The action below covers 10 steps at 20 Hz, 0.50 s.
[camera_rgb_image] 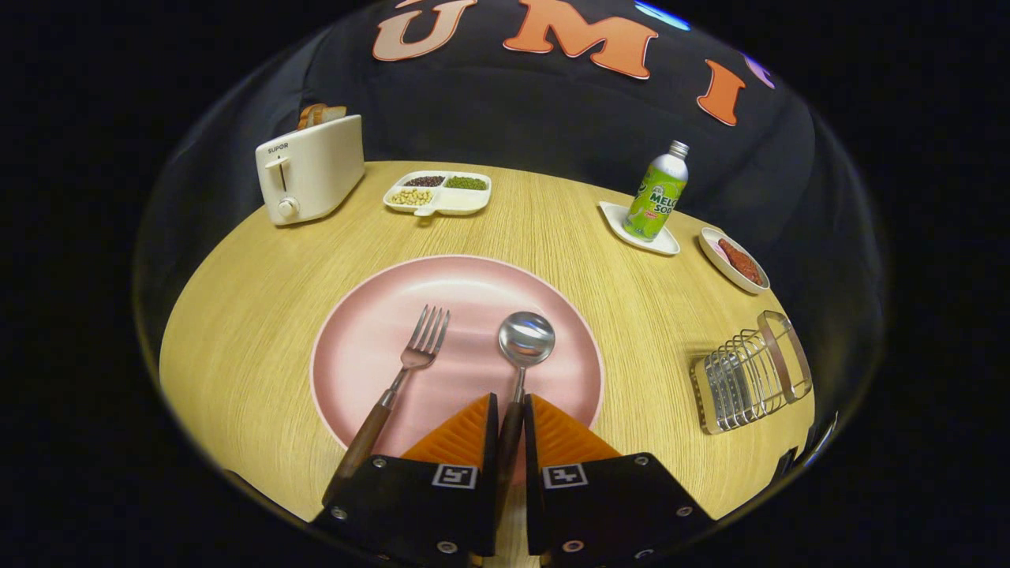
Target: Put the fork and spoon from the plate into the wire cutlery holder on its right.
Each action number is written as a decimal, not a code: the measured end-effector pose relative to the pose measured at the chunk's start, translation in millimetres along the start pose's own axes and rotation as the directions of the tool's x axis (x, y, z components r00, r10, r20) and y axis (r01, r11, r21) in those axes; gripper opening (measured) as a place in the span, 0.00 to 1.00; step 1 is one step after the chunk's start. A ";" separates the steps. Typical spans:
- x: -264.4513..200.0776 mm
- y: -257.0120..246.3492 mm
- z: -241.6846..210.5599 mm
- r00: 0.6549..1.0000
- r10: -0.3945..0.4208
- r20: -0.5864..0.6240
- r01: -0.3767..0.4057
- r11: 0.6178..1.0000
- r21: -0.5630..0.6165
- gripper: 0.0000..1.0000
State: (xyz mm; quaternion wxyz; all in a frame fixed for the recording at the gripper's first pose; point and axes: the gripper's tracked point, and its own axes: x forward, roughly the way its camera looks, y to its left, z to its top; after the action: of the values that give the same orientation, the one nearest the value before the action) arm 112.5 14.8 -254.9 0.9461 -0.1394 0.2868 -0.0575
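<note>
A round pink plate [465, 284] lies on the wooden table just ahead of my fingers. On it lie a fork [410, 363] with a dark wooden handle, to the left, and a spoon [525, 343] with its bowl pointing away. My gripper [511, 410] is shut on the spoon's dark handle, which runs between the two fingers. The fork's handle passes left of the left finger, untouched. The wire cutlery holder [750, 375] with a wooden base stands on the table to the right of the plate.
A white toaster [309, 170] with bread stands at the far left. A divided white tray [438, 193] of beans is at the back. A green soda bottle [656, 193] on a white coaster and a small dish [734, 260] sit beyond the holder.
</note>
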 end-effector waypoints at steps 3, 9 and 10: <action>-2.9 -3.3 0.5 1.000 -0.004 -0.016 0.005 1.000 0.026 0.05; -18.4 -13.1 11.4 1.000 0.023 -0.004 -0.023 0.999 0.045 0.01; -22.3 -15.0 14.8 0.999 0.032 0.003 -0.032 0.999 0.043 0.01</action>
State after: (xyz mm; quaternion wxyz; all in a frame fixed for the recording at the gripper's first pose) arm 101.9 8.0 -226.9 0.9500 -0.1144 0.2864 -0.0484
